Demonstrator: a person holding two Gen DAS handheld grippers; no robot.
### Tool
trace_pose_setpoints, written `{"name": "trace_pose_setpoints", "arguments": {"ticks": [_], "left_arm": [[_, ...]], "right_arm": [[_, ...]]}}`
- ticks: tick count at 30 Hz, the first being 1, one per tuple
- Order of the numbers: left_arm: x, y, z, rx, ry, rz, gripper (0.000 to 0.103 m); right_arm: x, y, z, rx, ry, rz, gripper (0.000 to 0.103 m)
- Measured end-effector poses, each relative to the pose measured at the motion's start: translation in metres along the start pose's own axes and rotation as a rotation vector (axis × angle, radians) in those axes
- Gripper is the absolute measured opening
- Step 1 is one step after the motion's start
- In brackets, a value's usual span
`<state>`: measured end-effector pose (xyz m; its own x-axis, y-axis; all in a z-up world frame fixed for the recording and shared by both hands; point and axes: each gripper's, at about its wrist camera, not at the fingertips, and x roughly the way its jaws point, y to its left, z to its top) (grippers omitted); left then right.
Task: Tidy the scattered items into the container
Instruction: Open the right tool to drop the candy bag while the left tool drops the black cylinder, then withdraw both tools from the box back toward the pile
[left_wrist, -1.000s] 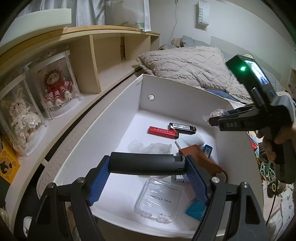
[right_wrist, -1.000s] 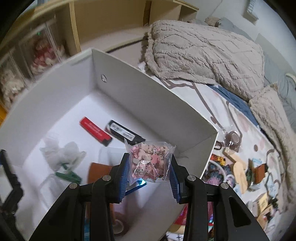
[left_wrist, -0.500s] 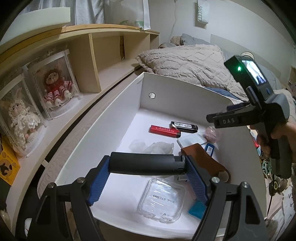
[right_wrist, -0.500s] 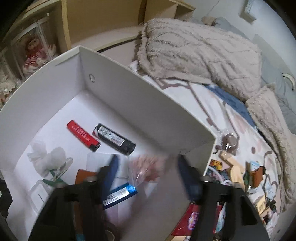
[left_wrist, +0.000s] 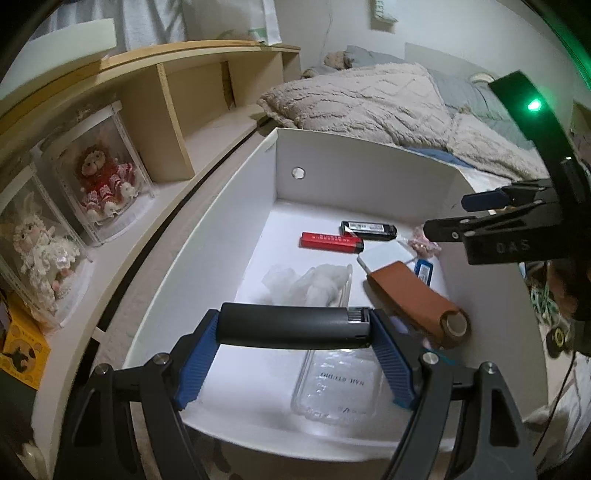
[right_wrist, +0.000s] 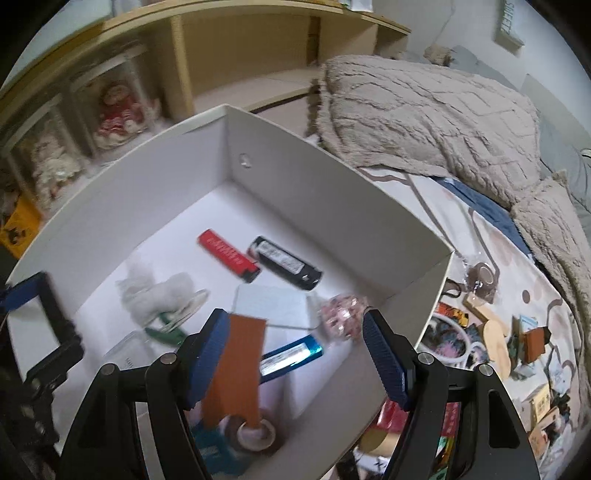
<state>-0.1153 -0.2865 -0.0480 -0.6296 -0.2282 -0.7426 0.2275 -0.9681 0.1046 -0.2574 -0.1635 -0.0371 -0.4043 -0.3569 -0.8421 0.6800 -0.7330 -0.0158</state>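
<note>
Your left gripper (left_wrist: 293, 363) holds a long black plastic lighter (left_wrist: 293, 325) sideways, the jaws clenched on its two ends. It hangs over the near edge of the big white cardboard box (left_wrist: 221, 236), low in the left wrist picture. The lighter is not in the box yet, so this is the step in hand: dropping it in.

Your right gripper (right_wrist: 293, 354) has nothing in it. Its jaws have just been opening and now stand apart, over the box. The little clear bag of pink charms (right_wrist: 341, 319) lies on the box floor below them, near the right wall, touching neither jaw.

For the next move, I think you should bring the left gripper a bit further over the box and let the jaws go, so the black lighter lands on a bare white spot. The right gripper then needs to go back to the bed (right_wrist: 461, 295) for more things.

Inside the box you can count one red lighter (left_wrist: 330, 242), one black lighter with a label (left_wrist: 369, 229), one blue lighter (right_wrist: 291, 356), one brown leather roll (left_wrist: 413, 301), one clear plastic case (left_wrist: 340, 387), one white card (left_wrist: 384, 256), one fluffy white bundle (left_wrist: 310, 282) and the one pink bag.

Many small things are scattered on the bed at the right of the right wrist picture. They are too mixed up to count.
</note>
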Motion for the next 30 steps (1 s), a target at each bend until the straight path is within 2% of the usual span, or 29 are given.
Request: {"name": "trace_pose_setpoints", "arguments": {"ticks": [5,10,13,18,23,30], "left_arm": [[-0.001,0.0,-0.003,0.046,0.012,0.065,0.08],[-0.001,0.002,-0.003,0.064,0.02,0.06,0.08],[-0.001,-0.002,-0.006,0.103,0.023,0.082,0.08],[-0.001,-0.001,-0.005,0.103,0.023,0.092,0.08],[-0.002,-0.002,-0.006,0.11,0.009,0.105,0.089],[-0.004,-0.001,-0.004,0.095,-0.003,0.094,0.089]], "right_arm": [[-0.007,0.01,-0.008,-0.022,0.01,0.021,0.074],[-0.013,0.018,-0.013,-0.032,0.02,0.034,0.074],[-0.016,0.02,-0.015,-0.033,0.021,0.046,0.074],[-0.014,0.023,-0.019,-0.038,0.029,0.053,0.074],[-0.013,0.022,-0.021,-0.027,0.04,0.062,0.074],[-0.014,0.022,-0.025,-0.018,0.036,0.075,0.074]]}}
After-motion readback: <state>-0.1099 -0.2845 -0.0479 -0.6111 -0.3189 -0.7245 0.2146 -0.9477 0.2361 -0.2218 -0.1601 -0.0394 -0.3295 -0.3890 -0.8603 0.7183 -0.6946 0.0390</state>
